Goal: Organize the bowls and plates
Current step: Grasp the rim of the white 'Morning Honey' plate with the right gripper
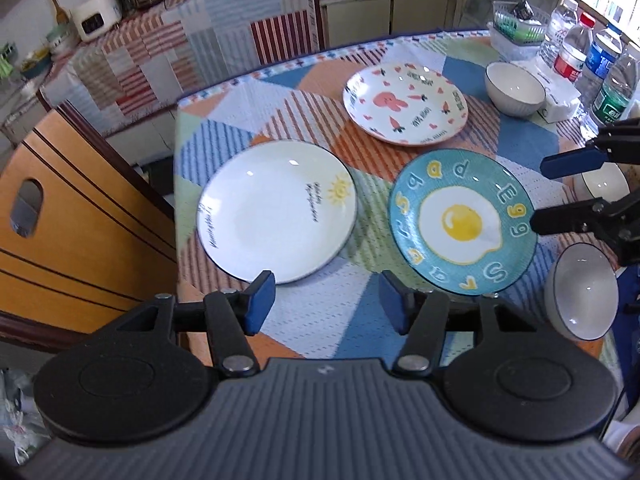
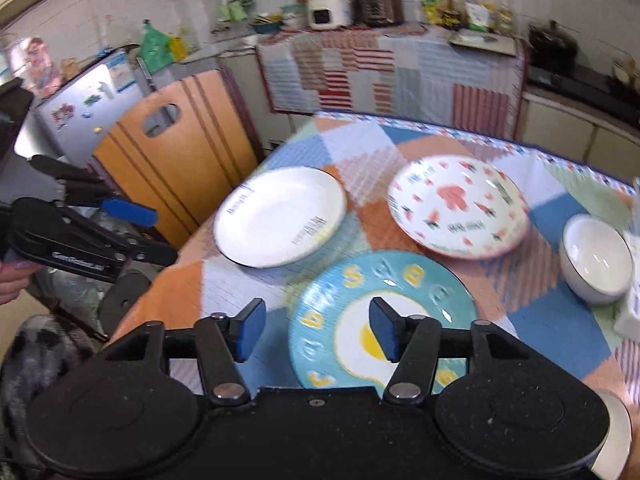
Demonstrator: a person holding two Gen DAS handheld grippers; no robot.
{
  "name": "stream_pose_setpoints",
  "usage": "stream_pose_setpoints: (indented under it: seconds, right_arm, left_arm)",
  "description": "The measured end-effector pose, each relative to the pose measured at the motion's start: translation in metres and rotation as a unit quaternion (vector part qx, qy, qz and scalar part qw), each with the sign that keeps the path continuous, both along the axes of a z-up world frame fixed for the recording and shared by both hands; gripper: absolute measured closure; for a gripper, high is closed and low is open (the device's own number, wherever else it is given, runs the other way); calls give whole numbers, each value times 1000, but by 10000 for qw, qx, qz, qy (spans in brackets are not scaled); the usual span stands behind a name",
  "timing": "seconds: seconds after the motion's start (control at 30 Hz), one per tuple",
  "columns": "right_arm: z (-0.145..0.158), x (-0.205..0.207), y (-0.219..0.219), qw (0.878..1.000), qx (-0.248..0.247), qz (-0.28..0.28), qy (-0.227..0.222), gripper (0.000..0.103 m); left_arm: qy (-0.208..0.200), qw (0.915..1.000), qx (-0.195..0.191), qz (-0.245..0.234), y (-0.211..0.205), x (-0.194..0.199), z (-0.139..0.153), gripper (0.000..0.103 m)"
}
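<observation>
Teal egg plate under right tool, water bottles only left view

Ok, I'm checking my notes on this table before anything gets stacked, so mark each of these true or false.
1. Three plates lie separately on the tablecloth. True: the sun plate, the rabbit plate and the egg plate do not overlap.
2. The left gripper is shut on the sun plate. False: its jaws are open and hold nothing.
3. The right gripper is open over the egg plate. True.
4. The white bowl sits on the rabbit plate. False: it stands on the cloth beside that plate.
5. The egg plate is red. False: it is teal with a fried egg design.
</observation>
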State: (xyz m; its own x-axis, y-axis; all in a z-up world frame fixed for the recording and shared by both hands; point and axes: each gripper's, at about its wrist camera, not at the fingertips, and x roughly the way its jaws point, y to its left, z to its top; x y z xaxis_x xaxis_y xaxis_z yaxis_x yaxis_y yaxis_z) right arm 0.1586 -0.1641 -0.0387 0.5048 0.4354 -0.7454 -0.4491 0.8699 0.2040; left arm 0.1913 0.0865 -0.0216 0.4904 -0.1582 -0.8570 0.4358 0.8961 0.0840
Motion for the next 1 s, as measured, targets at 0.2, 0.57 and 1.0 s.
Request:
stream_pose_setpoints:
  seconds: [0.2, 0.57, 1.0]
  right_arm:
    - [2, 18, 27, 9994, 208, 243, -101, 29]
    - [-31, 75, 56, 9981, 606, 104, 14, 29]
    - [-116, 150, 70, 9965, 594, -286, 513, 29]
  left_arm:
    - [-111, 9998, -65, 124, 24, 10, -6, 34]
    - [-231, 9968, 0, 769, 68, 43, -55, 14]
    - [141, 9882, -735, 1339, 92, 98, -122, 8]
